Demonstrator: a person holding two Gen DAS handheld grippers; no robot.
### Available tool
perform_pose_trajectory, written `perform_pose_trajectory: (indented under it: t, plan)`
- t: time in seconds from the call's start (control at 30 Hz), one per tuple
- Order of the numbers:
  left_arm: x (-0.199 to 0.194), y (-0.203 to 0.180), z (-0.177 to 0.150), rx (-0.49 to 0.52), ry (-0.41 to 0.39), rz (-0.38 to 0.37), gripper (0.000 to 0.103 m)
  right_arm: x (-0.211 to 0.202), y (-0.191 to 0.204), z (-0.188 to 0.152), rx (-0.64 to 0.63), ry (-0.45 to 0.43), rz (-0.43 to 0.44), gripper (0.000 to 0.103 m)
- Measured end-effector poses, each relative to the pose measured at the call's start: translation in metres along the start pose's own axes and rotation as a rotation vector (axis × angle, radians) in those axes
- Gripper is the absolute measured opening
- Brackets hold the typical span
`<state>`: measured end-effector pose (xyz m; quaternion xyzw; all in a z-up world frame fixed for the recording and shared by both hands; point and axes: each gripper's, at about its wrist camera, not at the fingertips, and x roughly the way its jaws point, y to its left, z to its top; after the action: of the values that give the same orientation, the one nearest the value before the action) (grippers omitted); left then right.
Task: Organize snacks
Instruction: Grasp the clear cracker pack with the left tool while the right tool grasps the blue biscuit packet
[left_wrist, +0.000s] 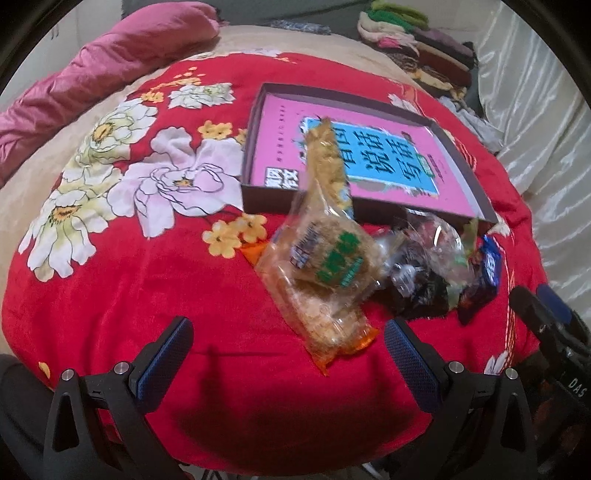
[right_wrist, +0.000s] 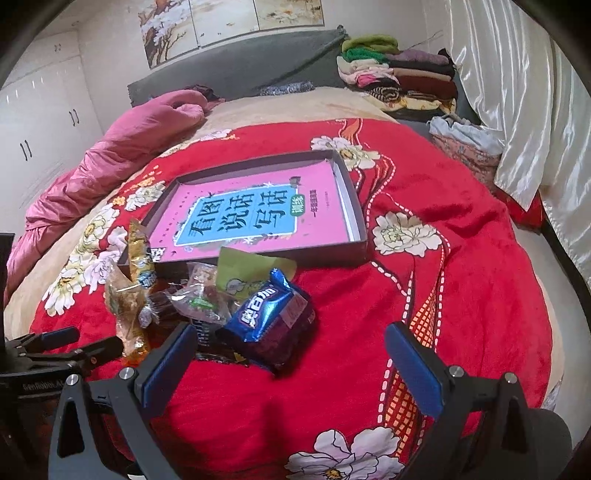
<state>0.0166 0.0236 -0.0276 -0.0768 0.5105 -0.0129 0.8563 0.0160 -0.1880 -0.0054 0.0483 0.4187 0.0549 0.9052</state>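
Snack packets lie heaped on the red blanket (right_wrist: 461, 295) against the near wall of the shallow box (right_wrist: 352, 206): a clear cookie packet (left_wrist: 325, 266), a blue packet (right_wrist: 273, 314) and a yellow packet (left_wrist: 327, 158) that leans over the box's near edge. The box holds only a pink book (right_wrist: 251, 210), so the sorting appears barely begun. The left gripper (left_wrist: 288, 354) and right gripper (right_wrist: 291, 358) hover near the heap, each spread wide and holding nothing.

A heap of wrapped snacks (right_wrist: 207, 306) is seen on a red floral bed cover, just before a shallow dark box (right_wrist: 360, 236). A blue packet (right_wrist: 269, 314) lies nearest; one yellowish wrapper (left_wrist: 327, 162) apparently leans over the box's edge.
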Motion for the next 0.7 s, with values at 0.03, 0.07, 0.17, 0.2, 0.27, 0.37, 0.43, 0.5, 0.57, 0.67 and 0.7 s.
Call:
perform_pose_trajectory:
  t: [0.03,0.07,0.17,0.2,0.27,0.37,0.43,0.5,0.57,0.67,0.7]
  plan:
    - [0.000,0.001,0.002,-0.001,-0.005,-0.005,0.103,0.002,0.000,0.001,-0.001,0.005,0.002,0.102]
    - [0.000,0.002,0.005,-0.004,-0.014,-0.011,0.103,0.005,0.000,0.001,-0.004,0.012,0.005,0.102]
    - [0.002,0.004,0.014,-0.021,-0.040,-0.038,0.103,0.013,0.001,0.003,-0.021,0.026,0.013,0.102]
    - [0.003,0.004,0.018,-0.025,-0.043,-0.043,0.103,0.015,0.001,0.003,-0.024,0.031,0.012,0.102]
    - [0.007,0.003,0.022,-0.029,-0.041,-0.054,0.103,0.023,0.001,0.004,-0.028,0.050,0.019,0.102]
    - [0.013,-0.001,0.026,-0.019,-0.035,-0.063,0.103,0.030,0.001,0.004,-0.036,0.064,0.016,0.102]
    - [0.019,-0.004,0.028,-0.006,-0.028,-0.060,0.102,0.033,0.001,0.005,-0.045,0.062,0.015,0.102]
    - [0.023,-0.005,0.030,-0.001,-0.020,-0.068,0.101,0.036,0.002,0.006,-0.058,0.060,0.006,0.102]
    - [0.025,-0.004,0.032,-0.011,-0.018,-0.093,0.096,0.040,0.003,0.007,-0.070,0.066,0.006,0.099]
    - [0.027,-0.003,0.034,-0.014,-0.019,-0.108,0.091,0.045,0.002,0.007,-0.077,0.081,0.022,0.087]
    - [0.028,-0.003,0.034,-0.014,-0.019,-0.116,0.087,0.045,0.003,0.007,-0.080,0.082,0.023,0.082]
